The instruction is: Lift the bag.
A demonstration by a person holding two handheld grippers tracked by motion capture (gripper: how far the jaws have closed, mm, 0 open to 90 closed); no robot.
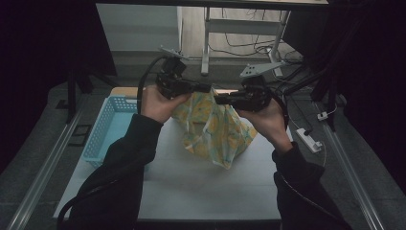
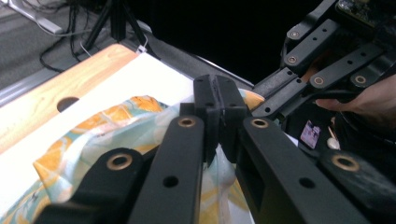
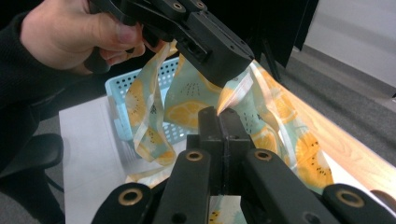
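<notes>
A pale cloth printed with orange slices [image 1: 213, 129] hangs bunched above the white table [image 1: 191, 191], held up by its top edge. My left gripper [image 1: 207, 88] is shut on the cloth's upper left part; in the left gripper view its jaws [image 2: 218, 114] pinch the fabric [image 2: 116, 121]. My right gripper [image 1: 218, 99] is shut on the upper right part, a short way from the left one. In the right gripper view the jaws [image 3: 223, 122] clamp a fold of cloth [image 3: 187, 112], with the left gripper [image 3: 215, 51] and its hand just beyond.
A light blue plastic basket [image 1: 107, 129] stands on the table's left side, seen behind the cloth [image 3: 122, 93] in the right gripper view. A wooden strip [image 2: 46, 102] runs along the table's far edge. A power strip [image 1: 309, 139] lies on the floor at the right.
</notes>
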